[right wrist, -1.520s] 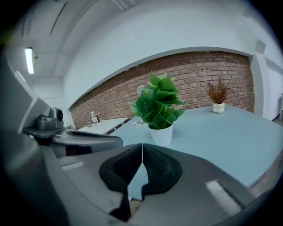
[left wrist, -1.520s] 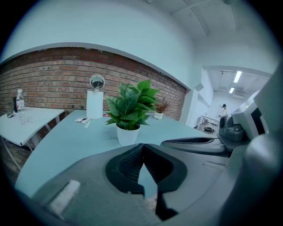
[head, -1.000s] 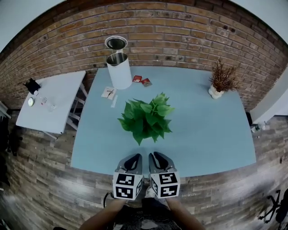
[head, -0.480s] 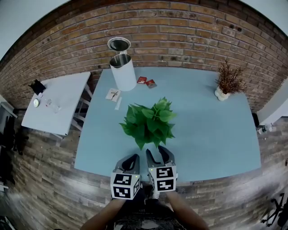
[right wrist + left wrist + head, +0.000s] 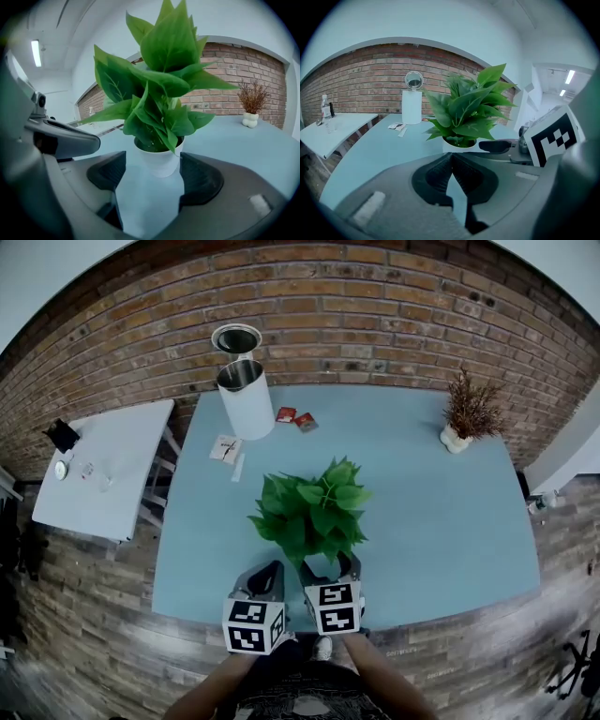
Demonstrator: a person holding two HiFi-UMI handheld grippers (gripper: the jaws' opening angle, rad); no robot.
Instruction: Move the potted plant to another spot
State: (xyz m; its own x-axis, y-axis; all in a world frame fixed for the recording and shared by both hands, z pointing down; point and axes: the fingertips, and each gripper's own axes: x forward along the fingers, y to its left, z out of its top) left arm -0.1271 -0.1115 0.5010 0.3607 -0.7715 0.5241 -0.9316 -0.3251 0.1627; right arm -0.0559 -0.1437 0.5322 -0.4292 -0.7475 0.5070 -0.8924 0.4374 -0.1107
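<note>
Closer now, the left claw (image 5: 271, 570) and right claw (image 5: 331, 566) sit by the potted plant (image 5: 314, 512). Left claw is pinched shut, with the plant ahead on its right. Right claw has just been opening, and the white pot (image 5: 159, 164) is just past its tips, untouched. Slide in level, then squeeze gently.

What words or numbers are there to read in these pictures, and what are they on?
None can be read.
Red packets: print too small.
White card: dark marks, too small to read.
Marker cubes: black-and-white squares, no letters.
</note>
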